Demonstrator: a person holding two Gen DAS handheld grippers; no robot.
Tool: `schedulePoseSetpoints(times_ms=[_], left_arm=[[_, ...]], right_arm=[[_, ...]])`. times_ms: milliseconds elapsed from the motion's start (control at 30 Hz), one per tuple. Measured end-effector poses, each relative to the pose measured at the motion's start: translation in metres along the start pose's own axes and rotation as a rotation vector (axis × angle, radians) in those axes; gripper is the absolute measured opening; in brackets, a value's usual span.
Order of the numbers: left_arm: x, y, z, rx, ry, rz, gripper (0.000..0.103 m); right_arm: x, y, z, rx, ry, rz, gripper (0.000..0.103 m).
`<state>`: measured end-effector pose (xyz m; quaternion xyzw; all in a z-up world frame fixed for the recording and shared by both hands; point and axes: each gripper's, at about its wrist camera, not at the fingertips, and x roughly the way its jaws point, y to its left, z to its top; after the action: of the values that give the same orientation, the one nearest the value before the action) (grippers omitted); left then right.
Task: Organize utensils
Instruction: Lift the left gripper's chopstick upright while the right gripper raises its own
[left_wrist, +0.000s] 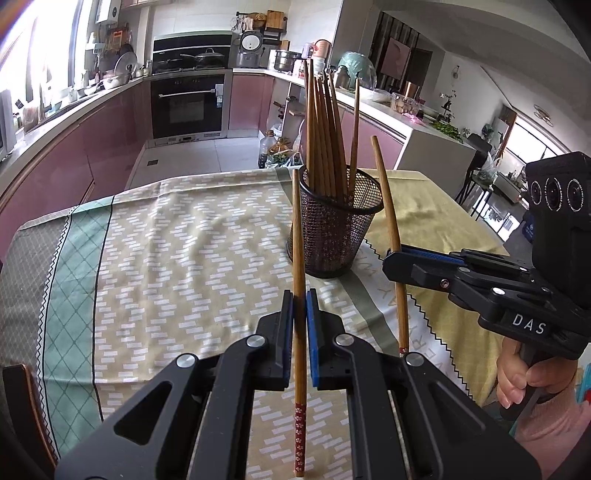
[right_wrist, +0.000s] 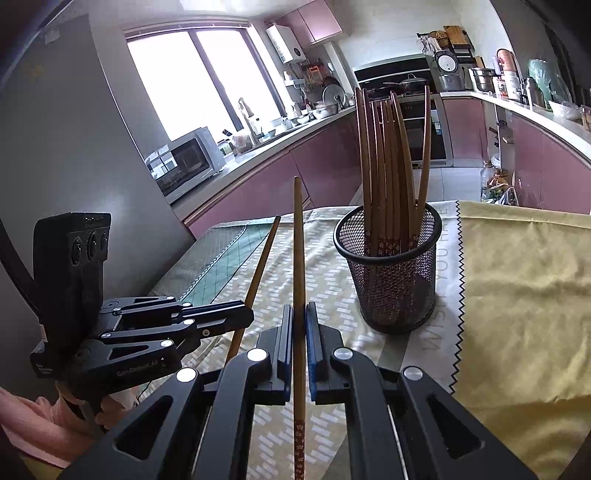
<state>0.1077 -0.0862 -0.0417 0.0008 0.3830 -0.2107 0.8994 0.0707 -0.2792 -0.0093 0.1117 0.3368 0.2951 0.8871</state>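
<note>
A black mesh cup (left_wrist: 334, 229) (right_wrist: 391, 273) stands on the table and holds several wooden chopsticks (left_wrist: 325, 129) (right_wrist: 388, 147) upright. My left gripper (left_wrist: 299, 295) is shut on one chopstick (left_wrist: 297, 240), held nearly upright just in front of and left of the cup. In the right wrist view that left gripper (right_wrist: 247, 310) shows at the left with its chopstick (right_wrist: 260, 266). My right gripper (right_wrist: 299, 306) is shut on a second chopstick (right_wrist: 298, 240), left of the cup there. The left wrist view shows the right gripper (left_wrist: 391, 258) beside the cup's right, with that stick (left_wrist: 388, 206) tilted.
The table wears a patterned cloth (left_wrist: 166, 240) with a yellow cloth (right_wrist: 517, 277) on its right side. A chair back (left_wrist: 22, 398) sits at the near left edge. A hand (left_wrist: 524, 384) holds the right gripper's handle. Kitchen counters and an oven (left_wrist: 188, 107) lie beyond the table.
</note>
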Motion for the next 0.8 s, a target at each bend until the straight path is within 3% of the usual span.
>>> schedulePoseSetpoints(times_ms=[800], left_arm=[[-0.014,-0.006,0.007,-0.001,-0.037,-0.044,0.008]], right_arm=[[-0.012,0.002,0.009,-0.010,-0.047,0.002,0.006]])
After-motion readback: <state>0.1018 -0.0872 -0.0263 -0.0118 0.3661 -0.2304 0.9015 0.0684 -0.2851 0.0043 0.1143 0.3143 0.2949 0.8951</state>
